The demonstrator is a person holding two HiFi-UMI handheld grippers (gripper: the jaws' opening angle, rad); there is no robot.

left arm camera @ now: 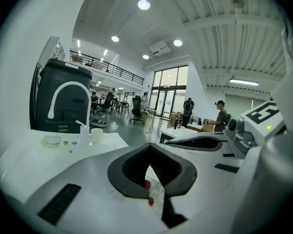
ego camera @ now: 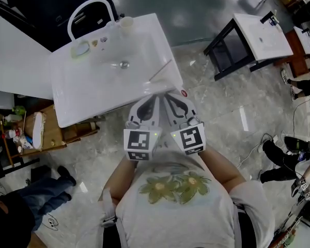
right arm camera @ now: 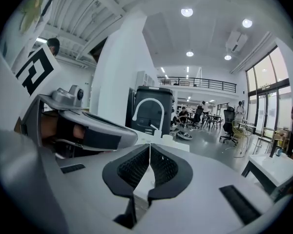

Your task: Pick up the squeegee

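Note:
A white sink basin (ego camera: 82,94) fills the upper middle of the head view. On its right front part lies a thin pale stick-like thing (ego camera: 159,71), possibly the squeegee; I cannot make out its shape. Both grippers hover side by side just off the basin's front right corner. The left gripper (ego camera: 150,98) has its jaws meeting at the tips in its own view (left arm camera: 149,150), with nothing gripped. The right gripper (ego camera: 171,97) is likewise shut and empty (right arm camera: 149,147). A small red thing (ego camera: 184,93) shows beside the right gripper's tip.
A white arched faucet (ego camera: 90,9), two small cups (ego camera: 125,22) and a soap dish (ego camera: 81,49) stand along the basin's far edge. A second sink on a black frame (ego camera: 258,37) stands to the right. A cluttered wooden shelf (ego camera: 41,133) is at left. Other people stand around.

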